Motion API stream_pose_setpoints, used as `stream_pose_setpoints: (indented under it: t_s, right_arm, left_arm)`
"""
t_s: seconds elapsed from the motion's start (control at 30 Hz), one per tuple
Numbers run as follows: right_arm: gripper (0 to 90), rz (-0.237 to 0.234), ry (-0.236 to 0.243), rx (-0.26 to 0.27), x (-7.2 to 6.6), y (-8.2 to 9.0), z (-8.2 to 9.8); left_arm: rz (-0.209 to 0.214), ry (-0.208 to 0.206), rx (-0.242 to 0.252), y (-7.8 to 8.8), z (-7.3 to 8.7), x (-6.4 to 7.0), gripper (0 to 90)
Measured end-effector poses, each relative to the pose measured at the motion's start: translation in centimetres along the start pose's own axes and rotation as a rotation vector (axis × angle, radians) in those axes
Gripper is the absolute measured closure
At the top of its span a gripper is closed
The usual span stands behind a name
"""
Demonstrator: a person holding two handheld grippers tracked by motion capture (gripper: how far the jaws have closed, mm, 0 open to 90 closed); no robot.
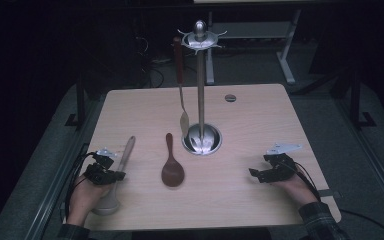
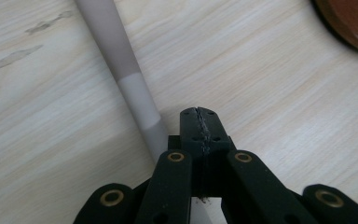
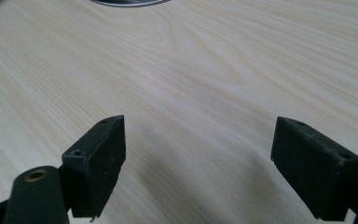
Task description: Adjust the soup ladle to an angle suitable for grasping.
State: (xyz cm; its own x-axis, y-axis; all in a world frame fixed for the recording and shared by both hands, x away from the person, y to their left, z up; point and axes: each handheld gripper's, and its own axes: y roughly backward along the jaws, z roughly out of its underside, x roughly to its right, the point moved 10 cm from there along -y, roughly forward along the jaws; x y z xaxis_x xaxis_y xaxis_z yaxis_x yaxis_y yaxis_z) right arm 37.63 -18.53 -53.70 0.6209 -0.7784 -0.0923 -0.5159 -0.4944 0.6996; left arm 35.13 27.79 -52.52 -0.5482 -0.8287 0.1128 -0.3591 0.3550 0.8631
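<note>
While the left gripper (image 2: 199, 122), pressed together and empty, hovers over the pale wooden desk (image 1: 260, 120), a smooth round-handled pale wooden utensil (image 2: 130, 88) lies just beside it. One dark wooden spoon (image 1: 172, 165) lies nearby. One steel rack (image 1: 200, 90) holds one hanging utensil (image 1: 181, 90). Right gripper (image 3: 198, 149) spread.

Utensils and stand, counted
Three spoons: pale ladle (image 1: 116, 177), brown spoon (image 1: 172, 169), hanging spoon (image 1: 181, 85); one metal stand (image 1: 200, 90).

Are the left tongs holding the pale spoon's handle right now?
No: the left tongs are shut on nothing, and the pale spoon's handle lies just beside them on the table.
</note>
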Motion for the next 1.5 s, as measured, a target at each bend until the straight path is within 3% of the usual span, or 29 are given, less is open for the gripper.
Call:
stream_pose_setpoints:
  t_s: [0.2, 0.4, 0.6, 0.77, 0.87, 1.2, 1.5]
  right_arm:
    - [17.6, -0.002, 0.003, 0.001, 0.0, 0.0, 0.0]
    - [17.6, 0.001, 0.002, -0.003, 0.0, -0.2, 0.1]
    - [17.5, 0.003, 0.000, -0.003, 0.2, -0.2, 0.1]
    - [17.5, 0.003, -0.004, -0.006, 0.2, -0.2, 0.1]
    - [17.6, 0.003, -0.008, -0.011, 0.3, -0.3, 0.2]
    - [17.6, 0.003, 0.007, -0.012, 0.2, -0.3, 0.2]
    - [17.6, 0.004, 0.006, -0.017, 0.2, -0.3, 0.2]
  left_arm:
    - [0.040, 0.010, 0.030, 0.7, -0.6, 0.0, 89.8]
    - [0.025, 0.023, 0.069, 1.7, -2.7, -1.5, 89.8]
    - [-0.011, 0.061, 0.058, 0.6, -4.5, -4.4, 89.9]
    - [-0.012, 0.103, 0.042, -0.8, -5.2, -5.7, 89.8]
    - [-0.028, 0.099, 0.033, -1.5, -5.6, -6.1, 89.8]
    - [-0.028, 0.093, 0.030, -2.0, -5.9, -5.5, 89.8]
    - [0.041, 0.017, 0.020, -2.8, -6.8, -2.6, 89.8]
